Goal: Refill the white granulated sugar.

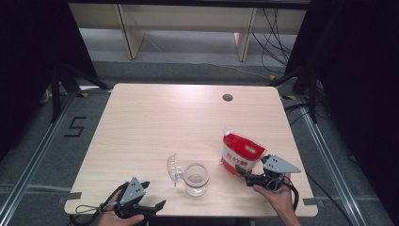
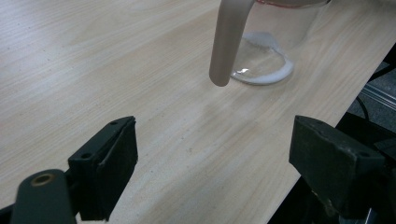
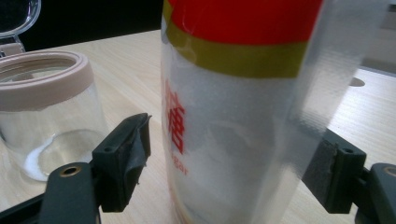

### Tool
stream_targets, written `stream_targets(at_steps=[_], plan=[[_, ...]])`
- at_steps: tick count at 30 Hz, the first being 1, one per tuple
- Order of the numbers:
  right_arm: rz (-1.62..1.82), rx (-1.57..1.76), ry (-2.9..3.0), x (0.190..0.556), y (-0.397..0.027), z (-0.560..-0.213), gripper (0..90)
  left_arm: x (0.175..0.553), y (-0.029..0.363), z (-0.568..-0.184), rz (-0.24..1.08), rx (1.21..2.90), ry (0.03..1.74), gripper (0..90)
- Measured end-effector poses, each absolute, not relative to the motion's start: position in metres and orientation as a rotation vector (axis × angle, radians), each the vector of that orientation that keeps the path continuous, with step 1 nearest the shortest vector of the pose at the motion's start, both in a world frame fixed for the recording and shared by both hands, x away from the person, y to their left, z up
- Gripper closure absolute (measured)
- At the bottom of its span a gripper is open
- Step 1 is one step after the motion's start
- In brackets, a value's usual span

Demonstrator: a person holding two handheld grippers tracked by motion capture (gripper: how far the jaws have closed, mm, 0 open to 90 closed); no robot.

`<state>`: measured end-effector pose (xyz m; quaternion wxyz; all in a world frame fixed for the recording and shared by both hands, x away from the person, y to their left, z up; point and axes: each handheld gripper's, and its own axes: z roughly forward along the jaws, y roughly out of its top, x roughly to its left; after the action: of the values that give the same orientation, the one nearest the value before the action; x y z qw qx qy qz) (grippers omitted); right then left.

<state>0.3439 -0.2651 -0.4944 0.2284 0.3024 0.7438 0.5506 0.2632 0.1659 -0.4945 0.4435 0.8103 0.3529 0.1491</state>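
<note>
A red and white bag of sugar (image 1: 240,153) stands at the table's front right. My right gripper (image 1: 243,174) is at its near side, open, with one jaw on either side of the bag (image 3: 233,116); the left jaw stands a little off it. A clear glass jar (image 1: 195,179) with a beige rim stands near the front middle, its hinged lid (image 1: 174,168) flipped open to the left. In the right gripper view the jar (image 3: 46,121) is to the bag's left. My left gripper (image 1: 154,194) is open at the front left edge, pointing at the jar (image 2: 275,42), well short of it.
The light wooden table (image 1: 164,117) has a round cable hole (image 1: 227,97) near its far edge. A beige clasp (image 2: 229,42) hangs down from the jar's rim. Dark floor, metal rails and cables surround the table.
</note>
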Motion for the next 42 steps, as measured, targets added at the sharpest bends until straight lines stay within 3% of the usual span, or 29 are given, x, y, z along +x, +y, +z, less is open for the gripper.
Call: stream_targets(at_steps=[22,30,42], plan=[[1.561,0.806,2.061,0.352,-0.261,-0.500,29.3,0.264,0.166,-0.494,0.378,2.028,0.846,15.2],[1.570,0.794,2.046,0.352,-0.259,-0.500,40.9,0.264,0.166,-0.494,0.377,2.026,0.845,15.2],[1.540,0.885,1.986,0.341,-0.250,-0.500,42.8,0.263,0.166,-0.494,0.374,2.021,0.851,15.2]])
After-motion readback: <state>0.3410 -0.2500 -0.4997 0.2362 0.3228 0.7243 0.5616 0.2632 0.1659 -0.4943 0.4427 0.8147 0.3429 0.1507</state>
